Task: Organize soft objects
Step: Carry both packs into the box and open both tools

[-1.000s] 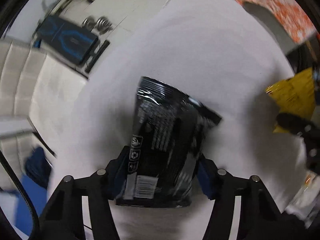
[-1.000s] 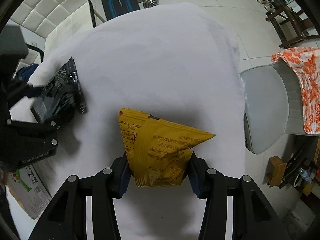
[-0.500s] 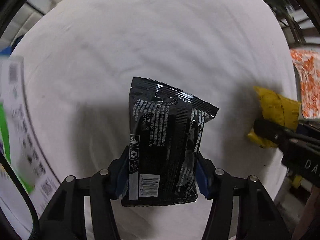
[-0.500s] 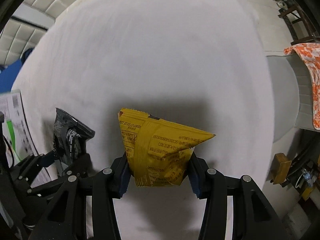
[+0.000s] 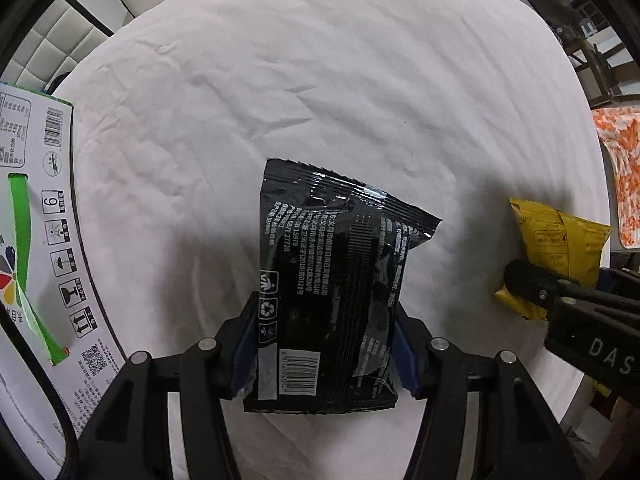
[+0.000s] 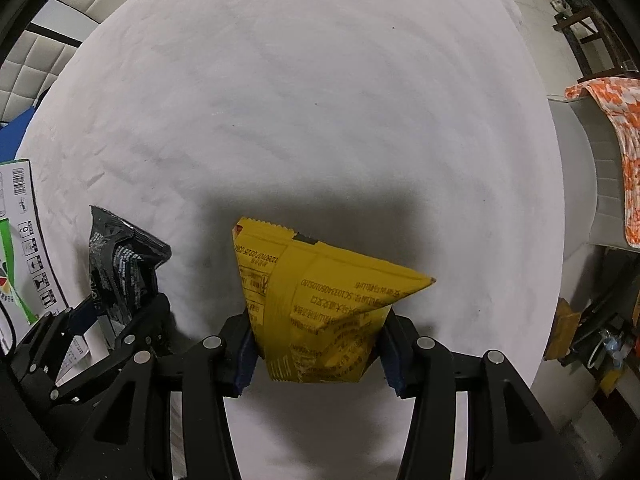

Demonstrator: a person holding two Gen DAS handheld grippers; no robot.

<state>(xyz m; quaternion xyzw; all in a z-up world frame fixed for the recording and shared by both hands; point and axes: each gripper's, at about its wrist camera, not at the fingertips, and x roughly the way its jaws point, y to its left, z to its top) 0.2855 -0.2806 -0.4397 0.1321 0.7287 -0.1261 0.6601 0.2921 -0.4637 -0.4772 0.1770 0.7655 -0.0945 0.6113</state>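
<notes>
Over the white cloth [image 5: 320,80], both grippers point down side by side. Left gripper [image 5: 324,344] pinches the black packet [image 5: 336,280], long axis along the fingers; right gripper [image 6: 316,344] pinches the yellow packet [image 6: 316,312] likewise. Printed carton [image 5: 36,240] lies nearer the left; the left view shows more of it.

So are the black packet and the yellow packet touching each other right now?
Apart. The right wrist view shows white cloth between the black packet and the yellow packet, each in its own hand-held gripper.

Glossy black packet [image 5: 332,300] upright above white cloth; crumpled yellow packet [image 6: 320,312] alongside.
</notes>
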